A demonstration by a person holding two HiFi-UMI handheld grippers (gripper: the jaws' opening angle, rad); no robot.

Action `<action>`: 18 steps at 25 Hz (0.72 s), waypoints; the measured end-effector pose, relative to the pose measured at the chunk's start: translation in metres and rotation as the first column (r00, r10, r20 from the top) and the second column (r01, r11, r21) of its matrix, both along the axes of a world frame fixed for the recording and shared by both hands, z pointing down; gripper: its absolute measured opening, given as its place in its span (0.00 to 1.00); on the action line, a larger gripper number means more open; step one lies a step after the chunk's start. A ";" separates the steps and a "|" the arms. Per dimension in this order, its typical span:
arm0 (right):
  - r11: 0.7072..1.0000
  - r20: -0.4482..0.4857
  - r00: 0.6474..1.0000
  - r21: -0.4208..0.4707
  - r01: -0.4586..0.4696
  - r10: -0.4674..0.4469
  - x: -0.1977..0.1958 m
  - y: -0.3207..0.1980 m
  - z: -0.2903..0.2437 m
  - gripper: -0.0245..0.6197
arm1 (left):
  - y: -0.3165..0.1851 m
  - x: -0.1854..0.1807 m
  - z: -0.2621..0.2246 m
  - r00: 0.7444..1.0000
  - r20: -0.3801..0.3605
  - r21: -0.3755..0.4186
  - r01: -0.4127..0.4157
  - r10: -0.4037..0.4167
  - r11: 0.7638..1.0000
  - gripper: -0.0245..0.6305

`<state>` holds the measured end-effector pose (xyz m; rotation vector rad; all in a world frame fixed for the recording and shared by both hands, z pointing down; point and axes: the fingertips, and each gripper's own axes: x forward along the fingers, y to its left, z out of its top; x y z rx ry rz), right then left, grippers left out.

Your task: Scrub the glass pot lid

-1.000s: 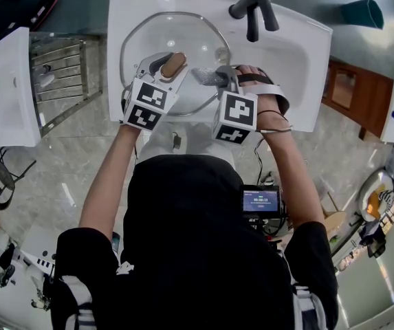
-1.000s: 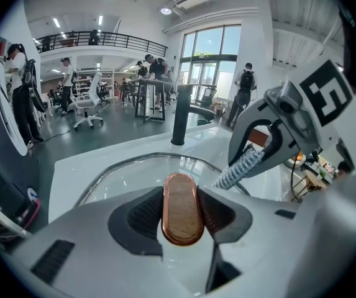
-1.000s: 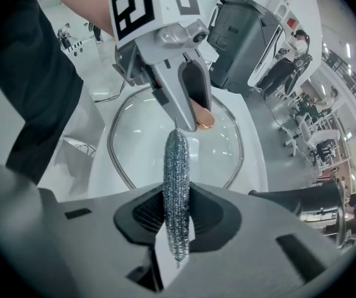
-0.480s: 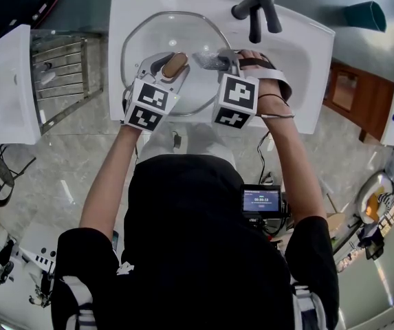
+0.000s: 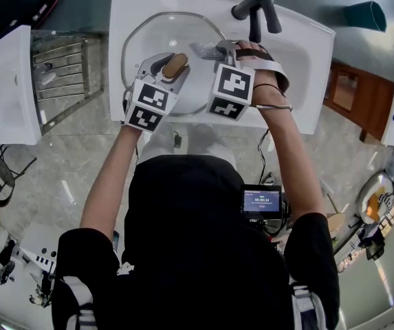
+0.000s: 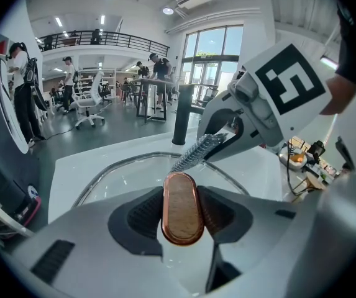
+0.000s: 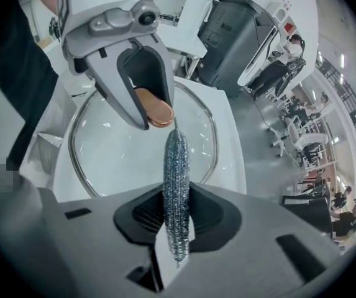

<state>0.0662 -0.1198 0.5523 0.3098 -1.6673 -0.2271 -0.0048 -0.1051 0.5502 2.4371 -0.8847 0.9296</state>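
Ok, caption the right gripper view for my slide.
Right gripper pinching a steel scourer over the glass lid while the left gripper grips its wooden knob.

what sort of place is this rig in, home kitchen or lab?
Probably a lab or open office hall, not a home: a white sink with a black faucet, with office chairs and a mezzanine railing behind it.

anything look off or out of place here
Nothing stands out. The glass lid sits in the sink, the left gripper clamps its wooden knob, and the right gripper holds a steel scourer over it. No spill or crack shows.
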 end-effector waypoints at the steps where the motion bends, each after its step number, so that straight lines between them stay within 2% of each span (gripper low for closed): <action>1: 1.000 0.000 1.000 0.006 -0.005 0.005 0.000 -0.001 0.000 0.15 | 0.000 0.000 0.000 1.000 0.000 -0.001 0.000 0.000 1.000 0.30; 18: 0.999 -0.005 1.000 0.033 -0.025 0.025 -0.002 0.000 0.001 0.15 | 0.000 0.000 0.000 1.000 -0.008 -0.009 -0.007 0.007 1.000 0.30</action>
